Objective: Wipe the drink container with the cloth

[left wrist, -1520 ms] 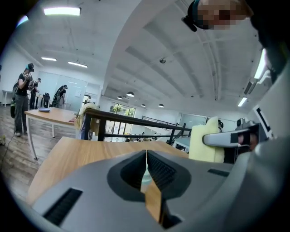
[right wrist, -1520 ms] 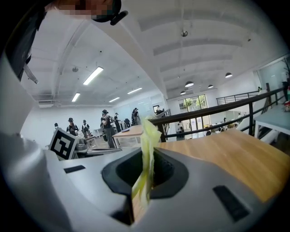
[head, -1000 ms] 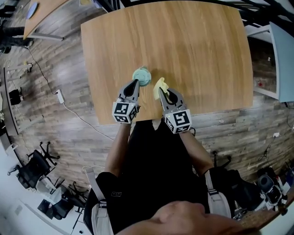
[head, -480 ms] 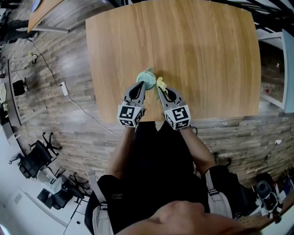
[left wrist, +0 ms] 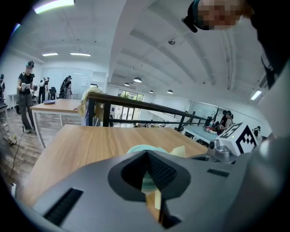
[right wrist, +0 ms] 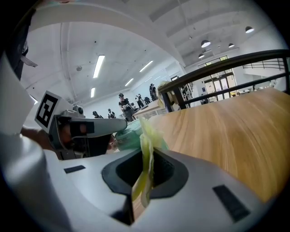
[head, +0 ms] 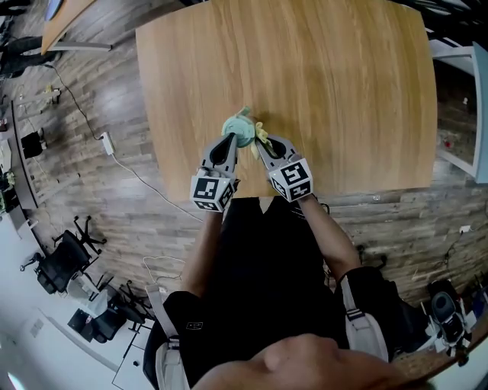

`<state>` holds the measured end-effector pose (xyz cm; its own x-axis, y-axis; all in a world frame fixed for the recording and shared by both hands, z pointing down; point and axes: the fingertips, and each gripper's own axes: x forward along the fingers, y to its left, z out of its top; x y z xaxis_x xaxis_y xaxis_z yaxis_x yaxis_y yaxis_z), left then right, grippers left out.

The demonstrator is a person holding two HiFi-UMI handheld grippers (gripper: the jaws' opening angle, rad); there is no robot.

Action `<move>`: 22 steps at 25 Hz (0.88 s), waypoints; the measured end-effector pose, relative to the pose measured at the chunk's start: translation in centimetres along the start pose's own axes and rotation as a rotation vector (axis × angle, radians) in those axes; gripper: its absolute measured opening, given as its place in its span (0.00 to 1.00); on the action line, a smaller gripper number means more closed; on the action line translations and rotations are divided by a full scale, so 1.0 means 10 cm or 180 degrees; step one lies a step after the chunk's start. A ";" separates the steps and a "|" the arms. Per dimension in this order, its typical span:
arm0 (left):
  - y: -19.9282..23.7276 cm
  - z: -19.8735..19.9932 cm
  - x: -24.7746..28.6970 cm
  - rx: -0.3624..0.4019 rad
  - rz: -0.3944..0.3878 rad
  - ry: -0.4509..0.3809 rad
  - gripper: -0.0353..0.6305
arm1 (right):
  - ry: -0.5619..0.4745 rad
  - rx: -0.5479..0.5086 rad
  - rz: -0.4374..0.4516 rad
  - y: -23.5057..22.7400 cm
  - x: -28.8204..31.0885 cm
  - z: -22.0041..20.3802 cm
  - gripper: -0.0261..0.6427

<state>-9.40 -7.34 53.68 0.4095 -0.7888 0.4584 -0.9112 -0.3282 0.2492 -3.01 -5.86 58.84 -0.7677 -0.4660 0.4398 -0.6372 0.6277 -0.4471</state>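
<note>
The pale green drink container [head: 238, 127] stands near the front edge of the wooden table [head: 343, 91]. My left gripper [head: 230, 140] meets it from the near left with its jaws closed to a thin slit, apparently pinching its edge. In the left gripper view the container [left wrist: 138, 149] shows just past the left gripper [left wrist: 146, 168]. My right gripper [head: 258, 143] is shut on a yellow cloth [head: 261, 134], which presses against the container's right side. From the right gripper view the cloth [right wrist: 147, 136] stands out of the right gripper [right wrist: 145, 159], touching the container [right wrist: 128, 137].
The table's front edge [head: 252, 196] runs just under both grippers. Left of the table, a cable and power strip [head: 106, 142] lie on the plank floor. Office chairs [head: 61, 259] stand at lower left. Another table [head: 72, 19] is at the top left.
My right gripper has carried the cloth left, from a small gap beside the container to contact with its side. The left gripper has stayed at the container.
</note>
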 end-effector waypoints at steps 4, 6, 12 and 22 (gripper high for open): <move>0.03 0.03 0.01 -0.0053 0.0018 -0.0001 0.09 | 0.0120 -0.0071 0.0084 -0.02 0.12 -0.06 0.11; 0.05 0.01 0.01 -0.0055 0.0040 0.0003 0.09 | 0.0184 -0.0115 0.0134 -0.02 0.17 -0.11 0.11; 0.03 0.09 0.08 -0.0081 0.0072 -0.0019 0.09 | 0.0383 -0.0270 0.0284 -0.18 0.28 -0.16 0.11; 0.08 0.09 0.02 -0.0247 0.0106 -0.0074 0.09 | 0.0784 -0.0436 0.0493 -0.25 0.45 -0.39 0.11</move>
<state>-10.04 -8.28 53.17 0.3769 -0.8107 0.4480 -0.9176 -0.2609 0.2998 -4.62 -7.09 65.03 -0.8048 -0.2038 0.5574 -0.4861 0.7653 -0.4220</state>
